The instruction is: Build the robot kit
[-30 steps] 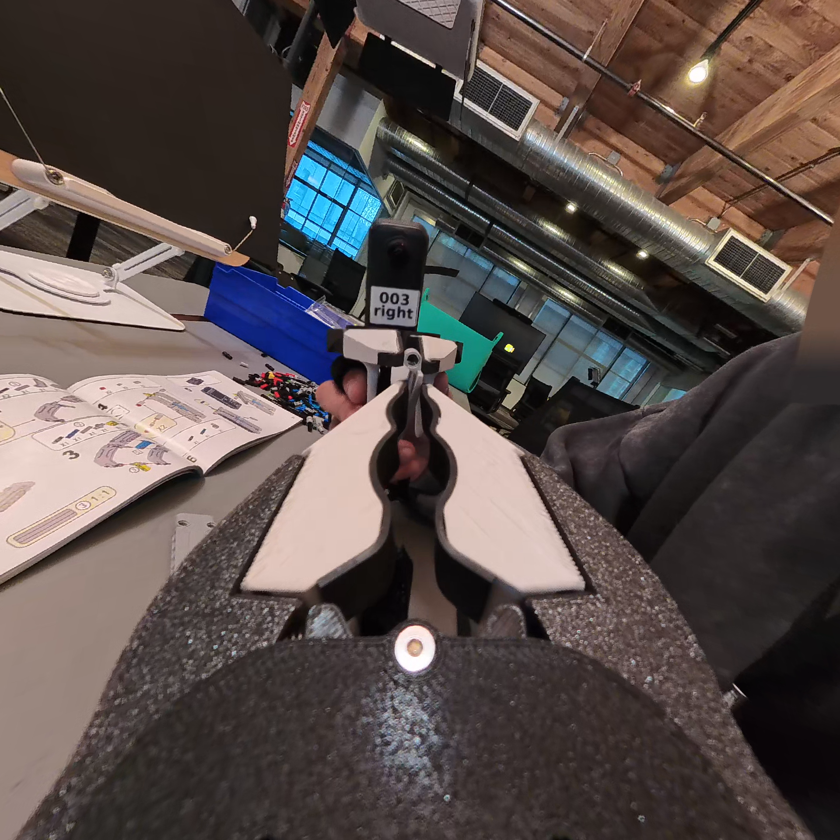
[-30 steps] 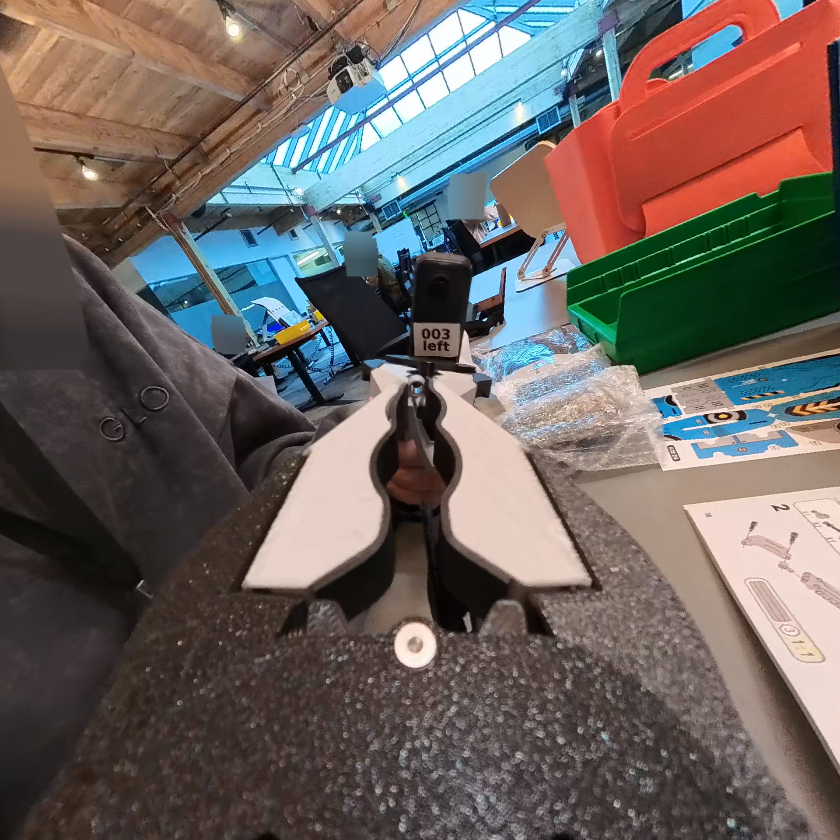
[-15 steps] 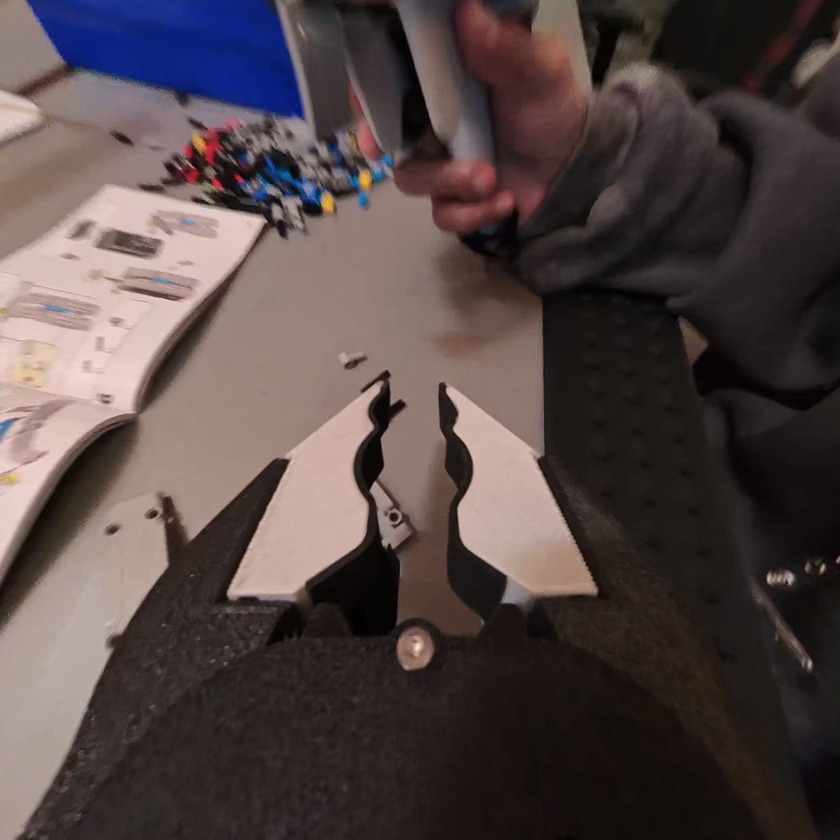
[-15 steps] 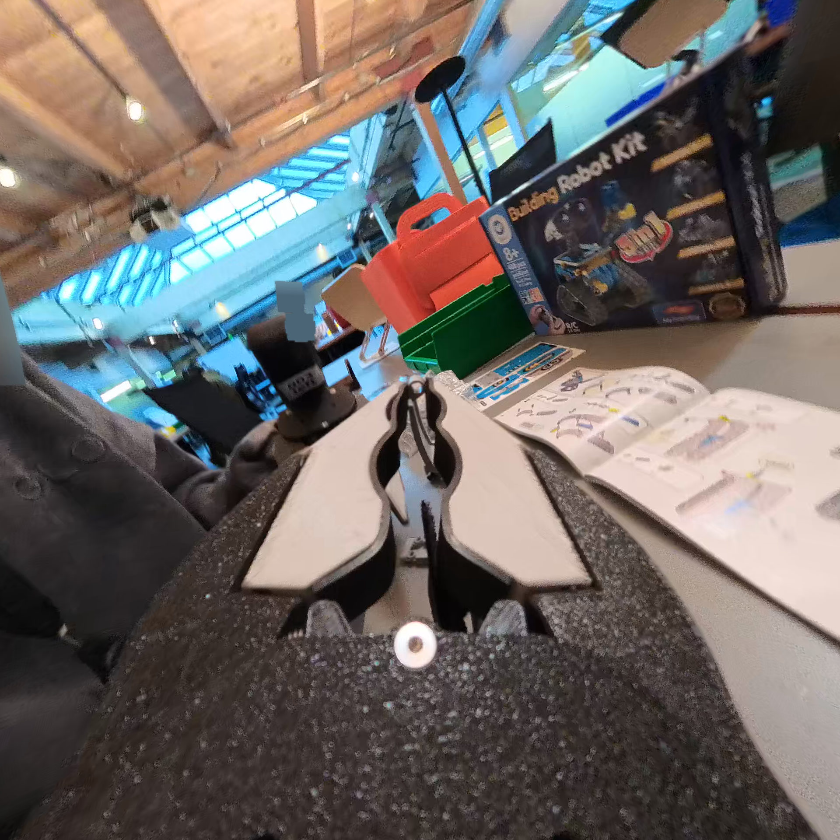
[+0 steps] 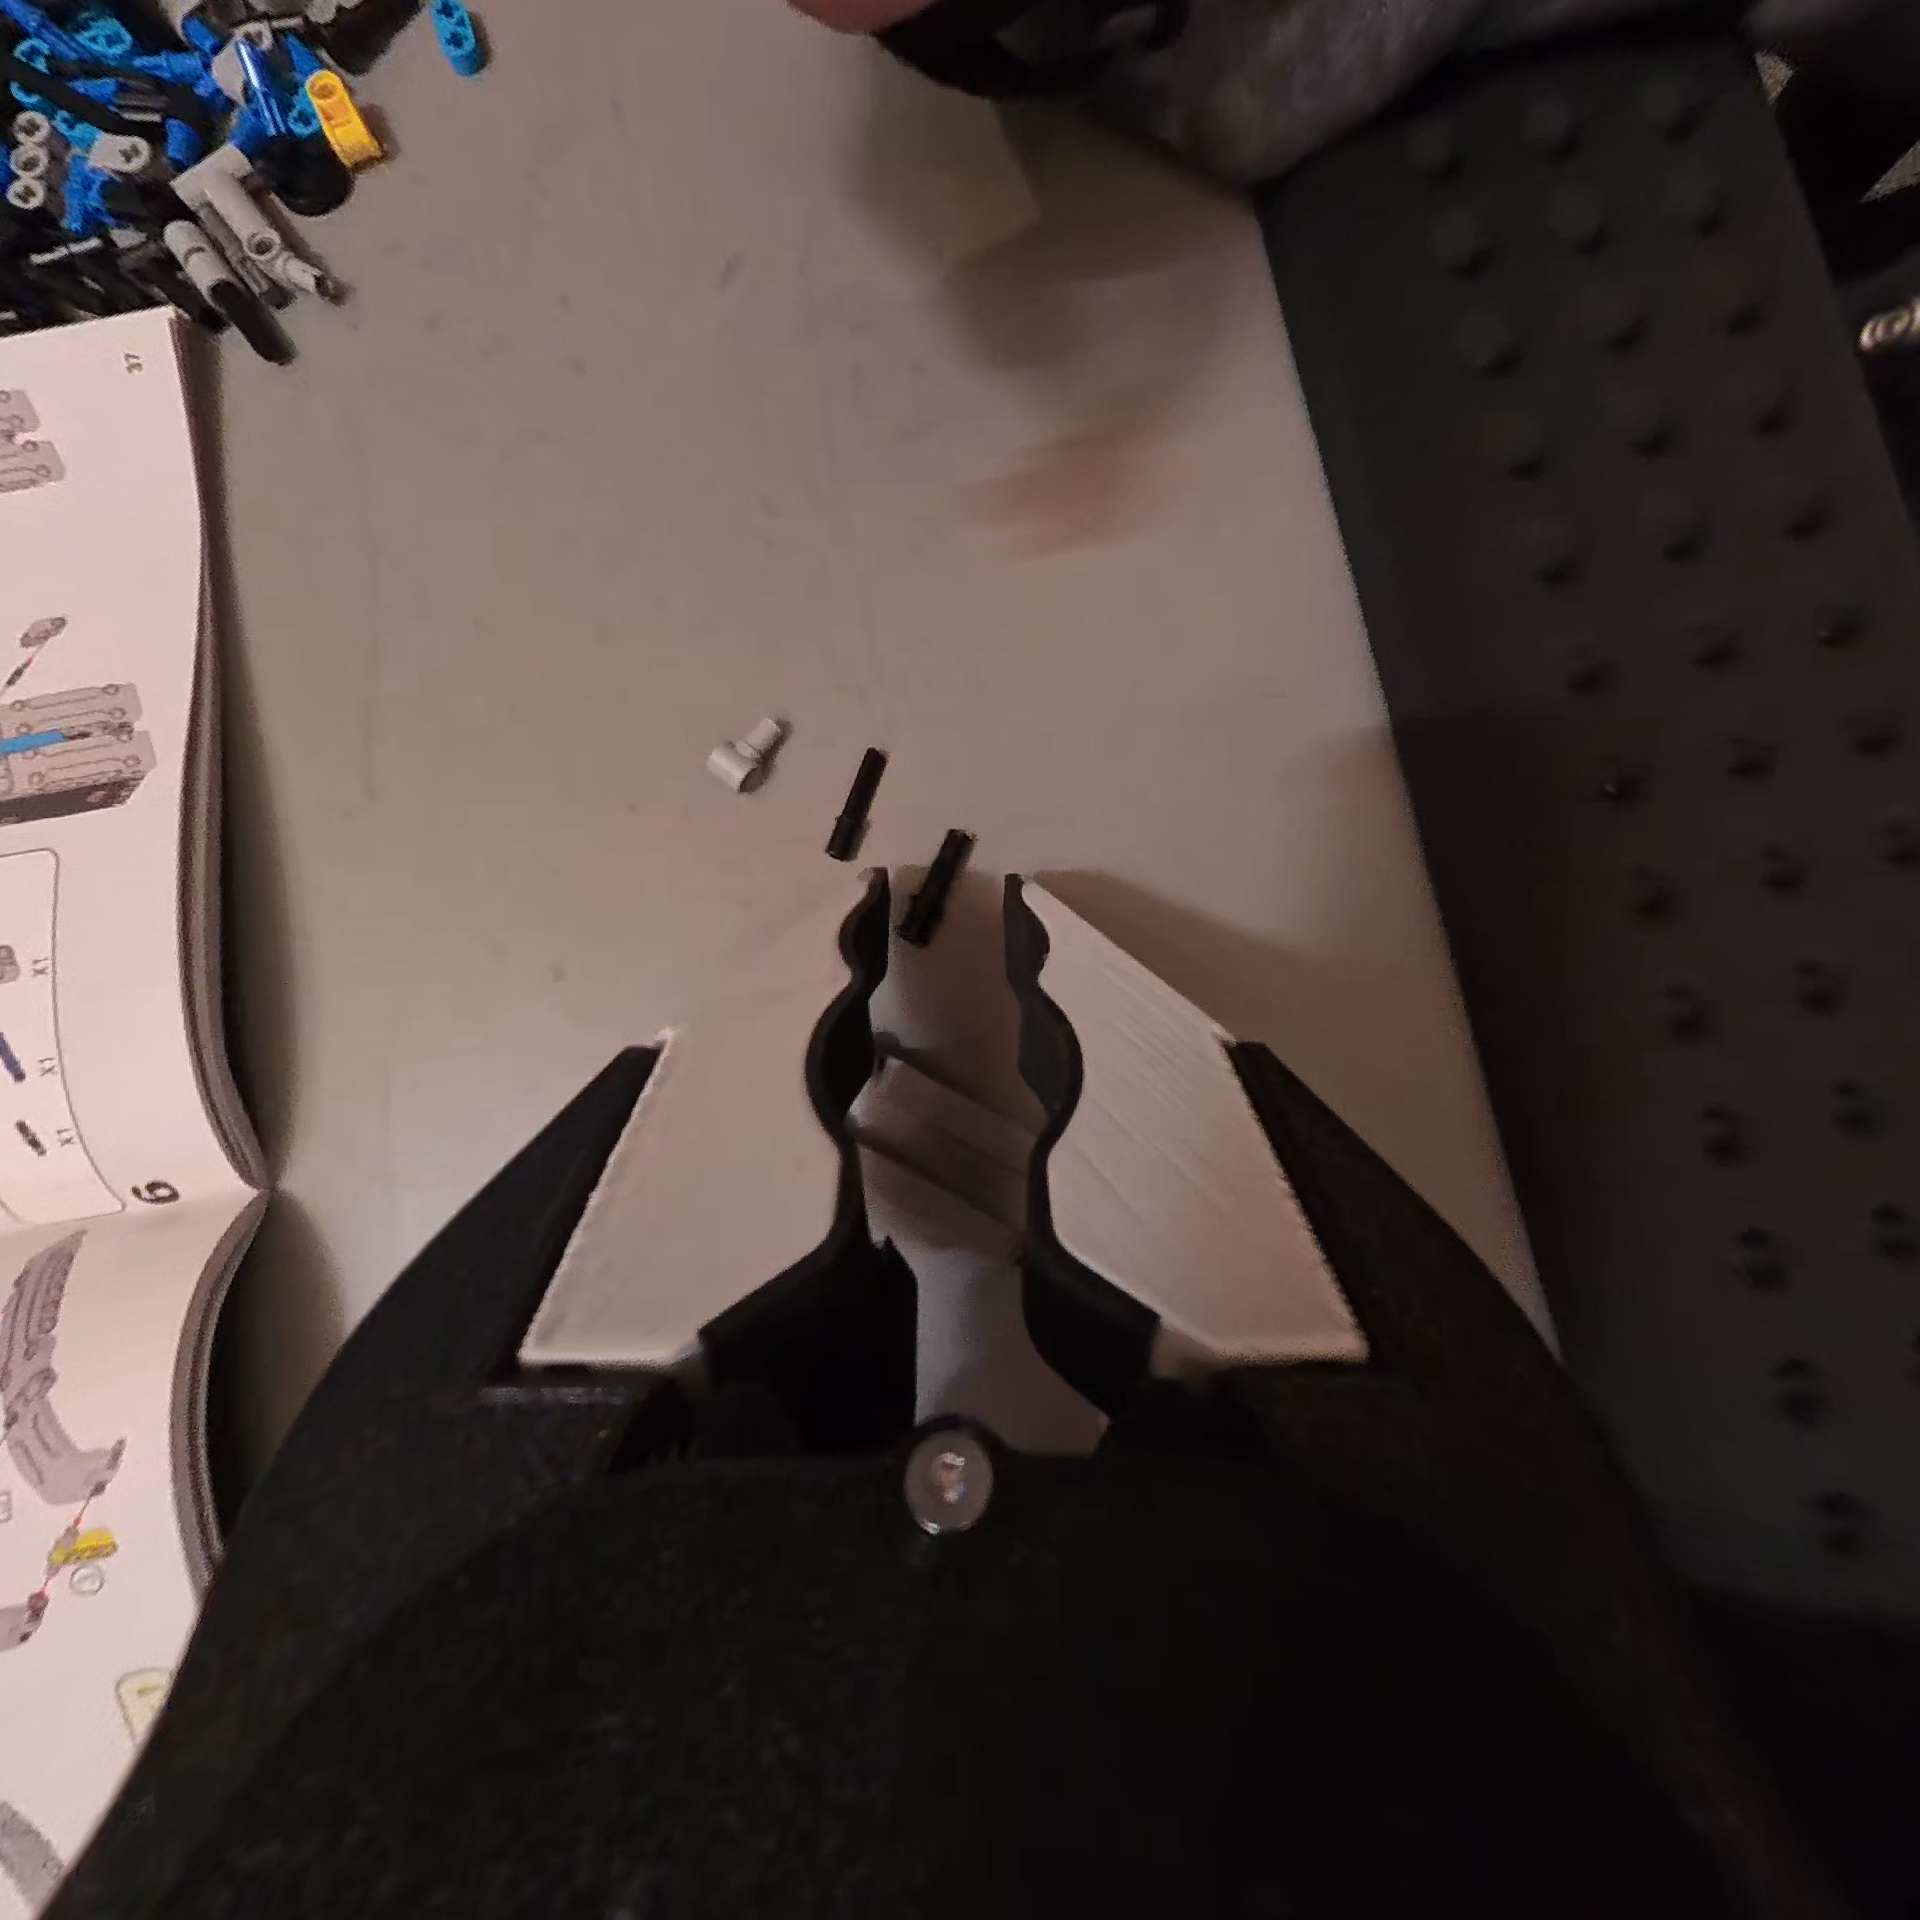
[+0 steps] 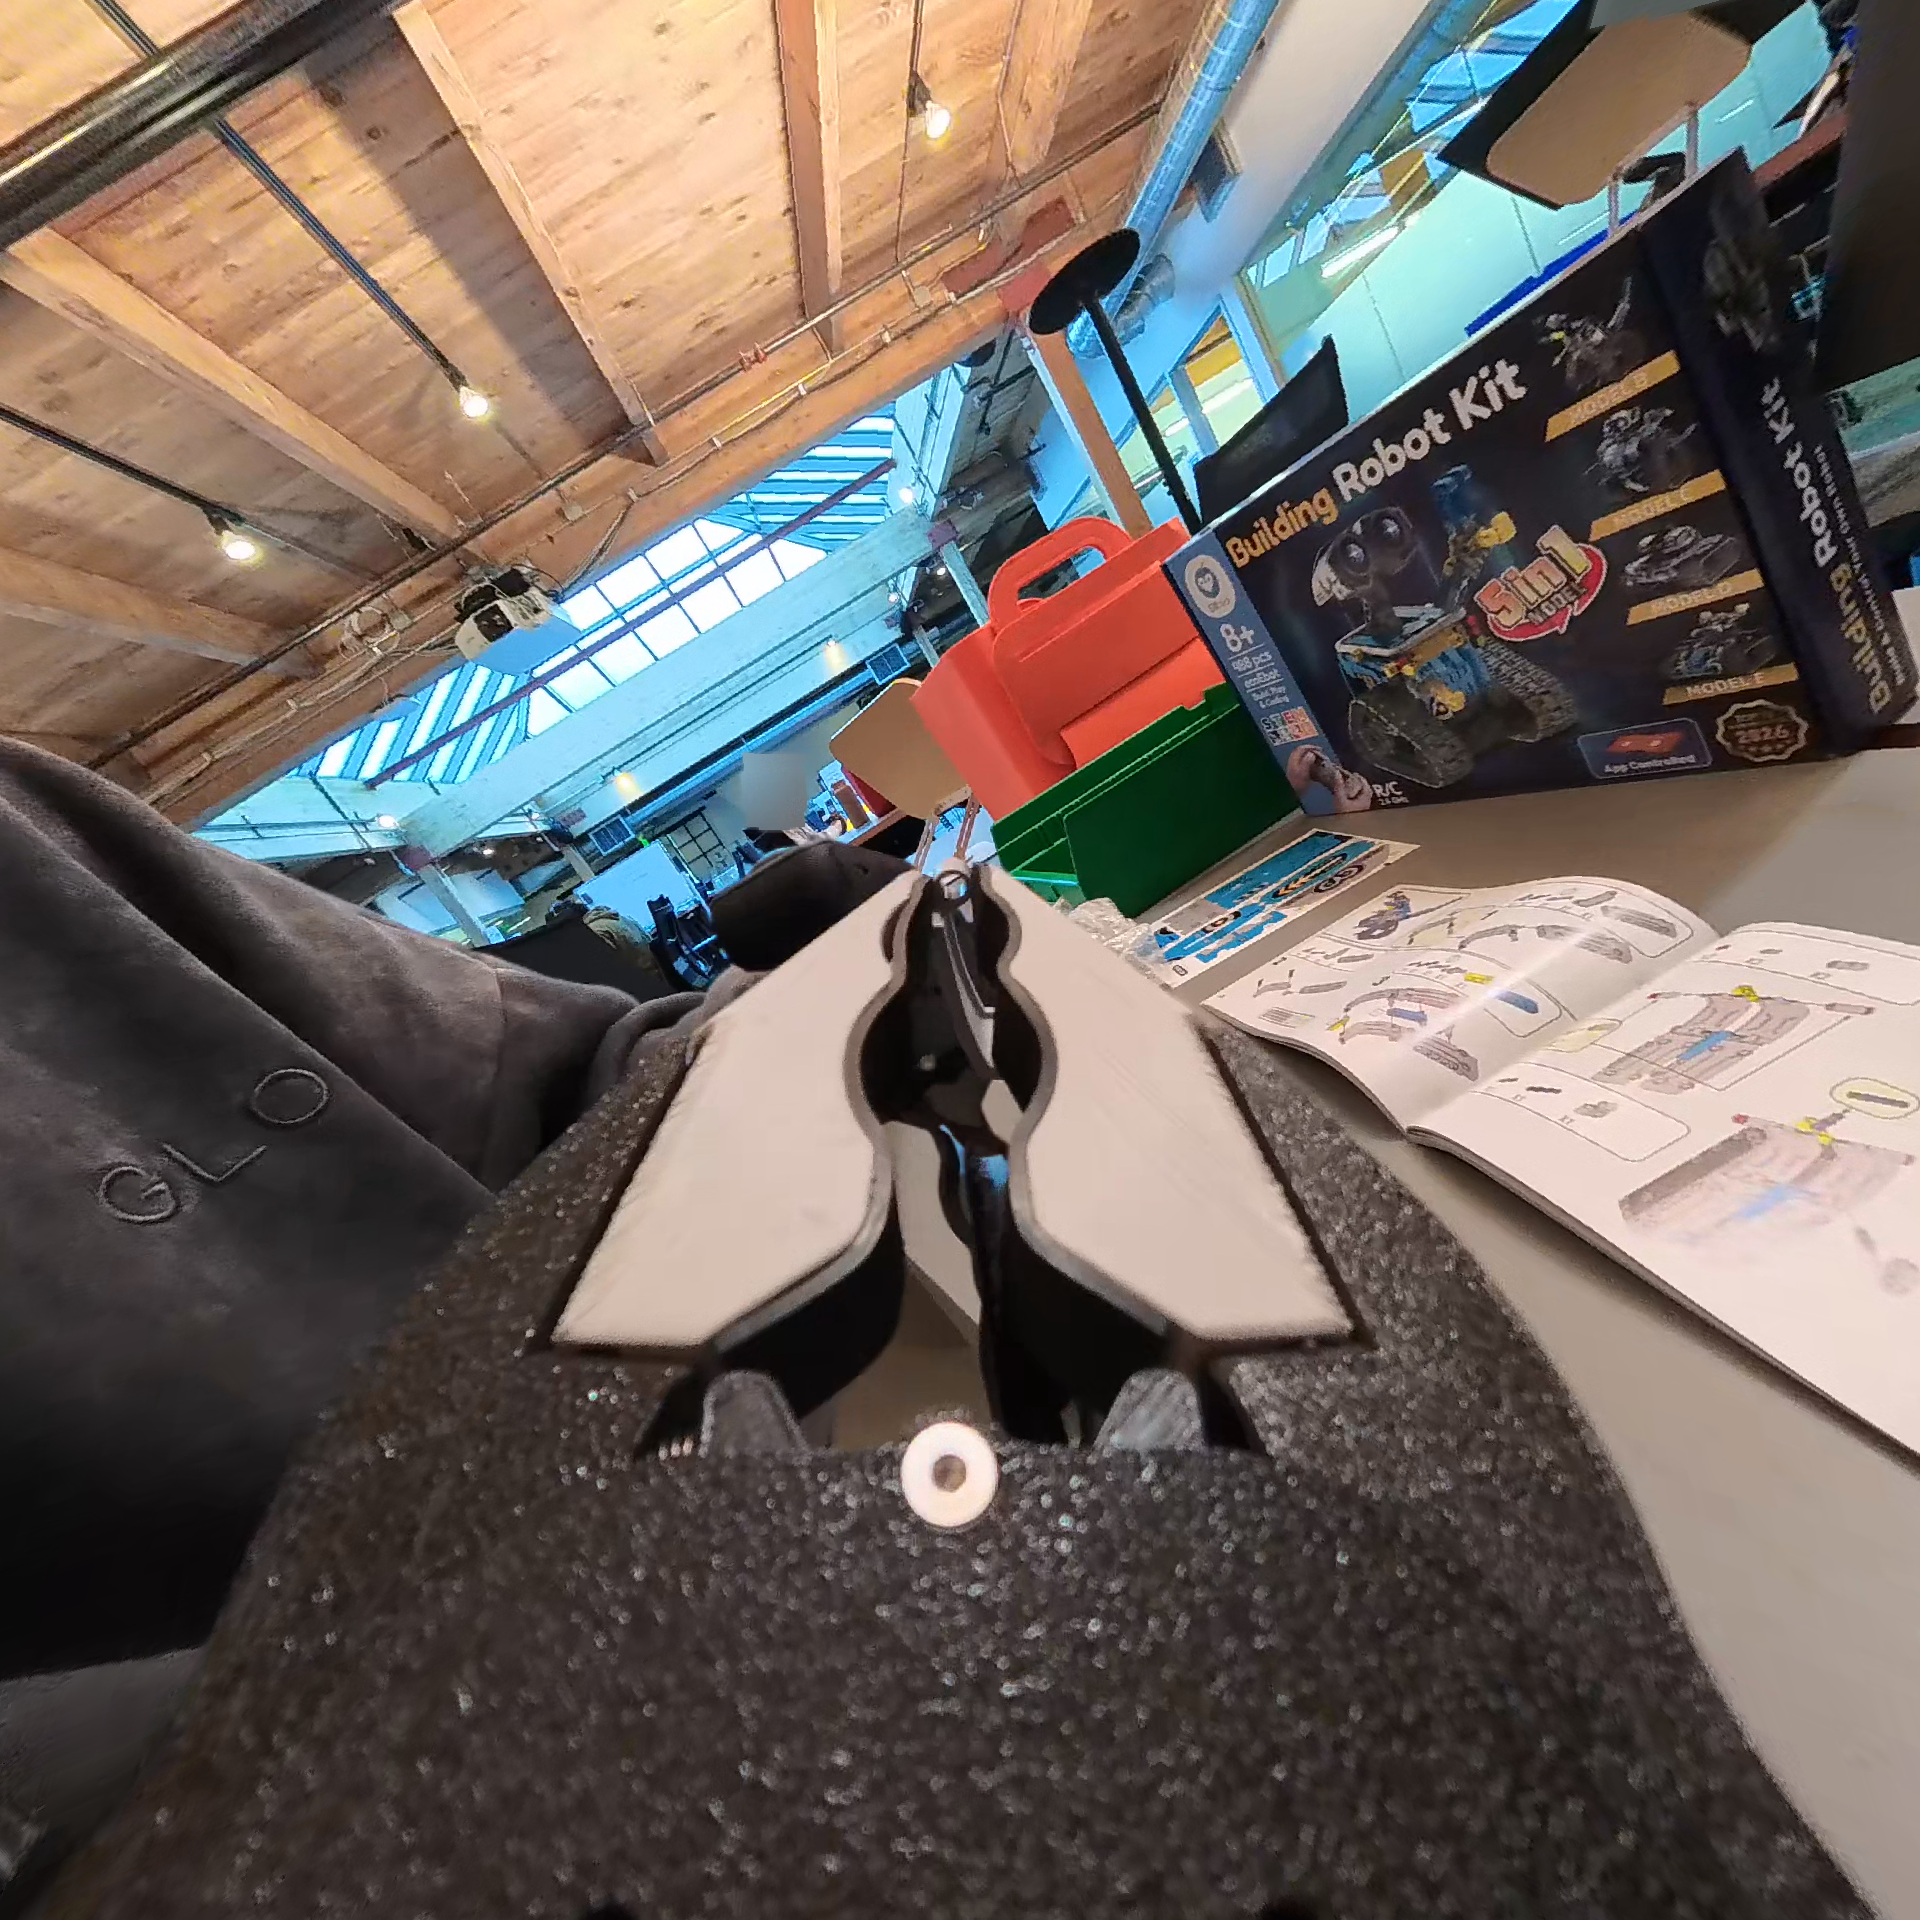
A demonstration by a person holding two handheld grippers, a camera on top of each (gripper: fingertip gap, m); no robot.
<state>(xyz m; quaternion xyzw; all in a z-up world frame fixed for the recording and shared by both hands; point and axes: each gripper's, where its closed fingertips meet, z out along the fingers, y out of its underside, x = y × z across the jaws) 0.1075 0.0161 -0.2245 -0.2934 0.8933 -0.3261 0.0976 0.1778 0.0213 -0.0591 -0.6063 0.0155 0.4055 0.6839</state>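
My left gripper (image 5: 945,883) points down at the grey table and is open and empty. A short black pin (image 5: 933,902) lies on the table between its fingertips. A second black pin (image 5: 857,802) and a small white connector (image 5: 746,755) lie just beyond, to the left. A flat grey piece (image 5: 935,1132) shows between the jaws lower down. My right gripper (image 6: 951,888) is raised off the table and shut on a thin black part with a small grey end (image 6: 951,885).
A pile of blue, black and grey parts (image 5: 156,135) lies far left; an open instruction booklet (image 5: 94,935) is at left and a dark studded baseplate (image 5: 1610,727) at right. The right wrist view shows the booklet (image 6: 1610,1060), kit box (image 6: 1507,582), orange case (image 6: 1070,665), green bin (image 6: 1143,821) and a person's grey sleeve (image 6: 208,1039). One gripper's finger ends stand about 20 cm off the other's. From my left tips it is roughly 4 cm to the small white connector (image 5: 746,755); from my right, 15 cm.
My left gripper left the part held by the right gripper, opened, tilted down and dropped close to the table over the pins. My right gripper swung right, still shut on its part.
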